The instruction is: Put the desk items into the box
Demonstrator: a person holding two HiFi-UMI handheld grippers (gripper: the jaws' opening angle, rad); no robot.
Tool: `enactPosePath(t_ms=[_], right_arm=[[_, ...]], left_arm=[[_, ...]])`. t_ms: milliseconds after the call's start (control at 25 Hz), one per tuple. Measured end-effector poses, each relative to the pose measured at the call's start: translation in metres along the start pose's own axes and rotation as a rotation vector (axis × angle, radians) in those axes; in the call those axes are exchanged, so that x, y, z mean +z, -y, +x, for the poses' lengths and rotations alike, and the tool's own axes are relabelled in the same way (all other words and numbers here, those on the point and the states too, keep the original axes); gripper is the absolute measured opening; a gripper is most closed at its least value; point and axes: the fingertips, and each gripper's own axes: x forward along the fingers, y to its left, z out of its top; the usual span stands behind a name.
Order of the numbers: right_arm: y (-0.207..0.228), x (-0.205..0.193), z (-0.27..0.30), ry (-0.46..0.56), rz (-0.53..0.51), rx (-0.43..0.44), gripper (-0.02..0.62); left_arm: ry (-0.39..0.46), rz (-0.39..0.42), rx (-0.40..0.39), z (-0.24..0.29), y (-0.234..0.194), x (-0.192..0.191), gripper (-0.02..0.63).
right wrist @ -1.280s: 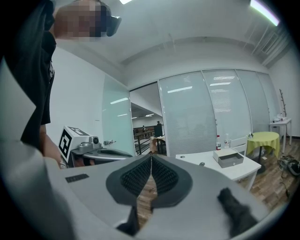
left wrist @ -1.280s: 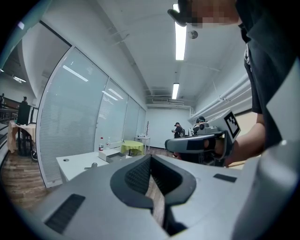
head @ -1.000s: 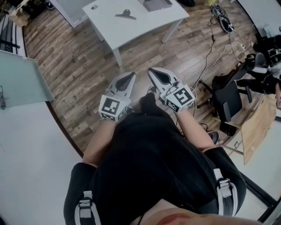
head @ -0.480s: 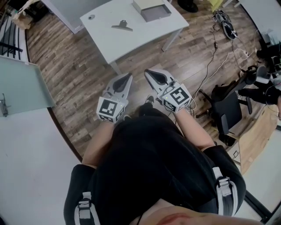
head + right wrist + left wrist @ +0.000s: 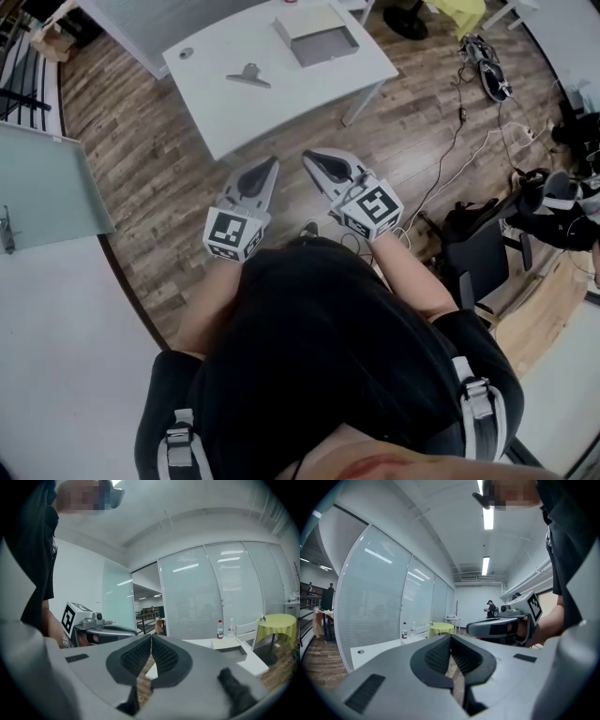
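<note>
**Spotter:** Since a second ago the white rectangular table (image 5: pixel 281 103) has come nearer to you. The shallow grey open box (image 5: pixel 323 42) at its far side is now fully in the head view. Your two grippers have gone forward with you.

**Operator:** Where is the thing to pack?

**Spotter:** The dark metal binder clip (image 5: pixel 248 74) lies flat on the table, left of the box and well apart from it. You do not reach it yet.

**Operator:** And my claws?

**Spotter:** The left gripper (image 5: pixel 265 169) and the right gripper (image 5: pixel 319 161) both have the jaws pressed together, with nothing between them.

**Operator:** What could go wrong?

**Spotter:** I think that if you arrive with the jaws closed like this, you will push the clip across the smooth top instead of taking it. The clip is low, so a steep approach may knock your tips on the table. Loose cables (image 5: pixel 460 94) also lie on the wooden plank floor (image 5: pixel 150 141) at your right, and a step there may catch your foot.

**Operator:** My pose?

**Spotter:** You hold both grippers side by side before your waist, almost level and a little nose-down. The tips lean toward each other and the marker cubes face up.
</note>
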Motion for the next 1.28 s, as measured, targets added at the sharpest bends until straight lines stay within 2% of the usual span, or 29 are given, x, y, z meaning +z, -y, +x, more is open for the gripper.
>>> enactPosePath(t_ms=[320, 640, 920, 1280], right_arm=[[0.047, -0.004, -0.002, -0.009, 0.007, 0.039, 0.018], [0.083, -0.007, 0.013, -0.018, 0.027, 0.049, 0.018], [0.119, -0.001, 0.048, -0.026, 0.021, 0.052, 0.018], [0.167, 0.013, 0.114, -0.052, 0.023, 0.054, 0.018]], left_arm=[[-0.009, -0.009, 0.028, 0.045, 0.001, 0.003, 0.014], [-0.025, -0.014, 0.040, 0.077, -0.019, 0.000, 0.014], [-0.024, -0.015, 0.036, 0.112, -0.057, 0.001, 0.013], [-0.031, -0.024, 0.032, 0.148, -0.127, 0.010, 0.014]])
